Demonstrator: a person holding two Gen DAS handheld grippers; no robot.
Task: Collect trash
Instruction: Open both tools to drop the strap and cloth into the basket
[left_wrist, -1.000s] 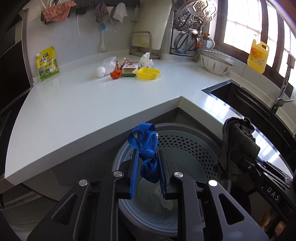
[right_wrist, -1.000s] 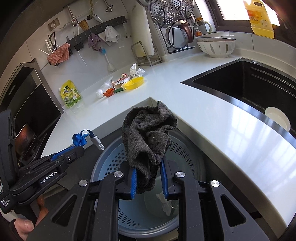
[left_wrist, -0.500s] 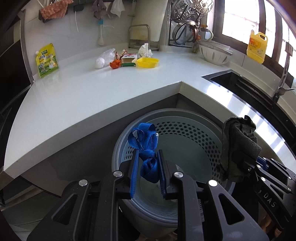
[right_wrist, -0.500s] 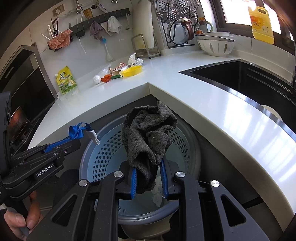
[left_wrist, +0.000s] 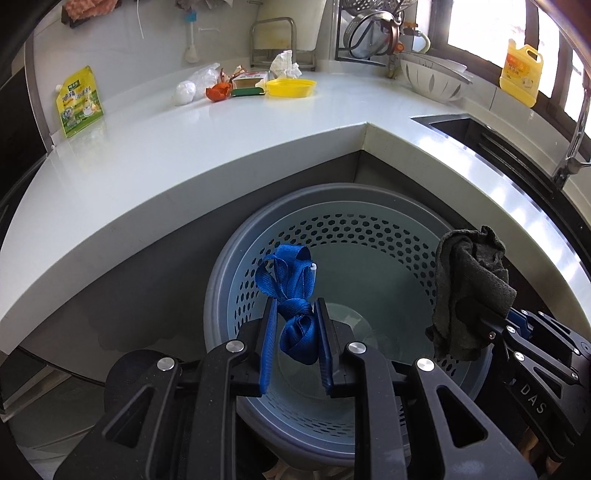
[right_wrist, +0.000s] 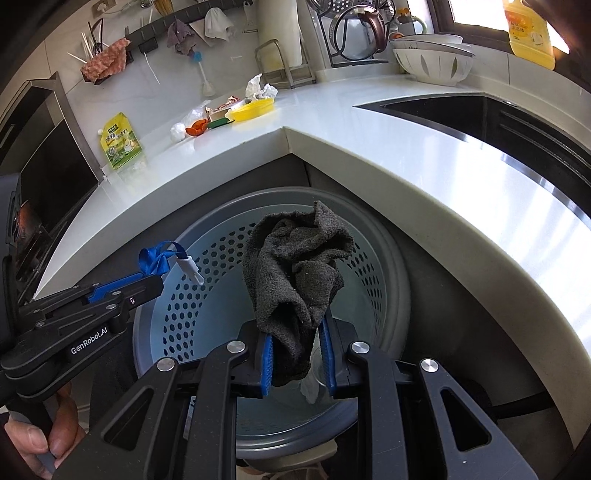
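We see a blue ribbon (left_wrist: 294, 295), bunched into loops and knotted, with a small white plastic end (right_wrist: 192, 270) sticking out; it is pinched upright over the bin (left_wrist: 369, 236). Beside it a dark grey cloth (right_wrist: 295, 280), fuzzy and crumpled, stands in a loose upright wad with its lower end hanging down, also over the bin. The bin is round and grey with a pale blue inner basket pierced by hexagonal holes, and it sits below the counter corner. A scrap of white paper (right_wrist: 309, 387) lies at its bottom.
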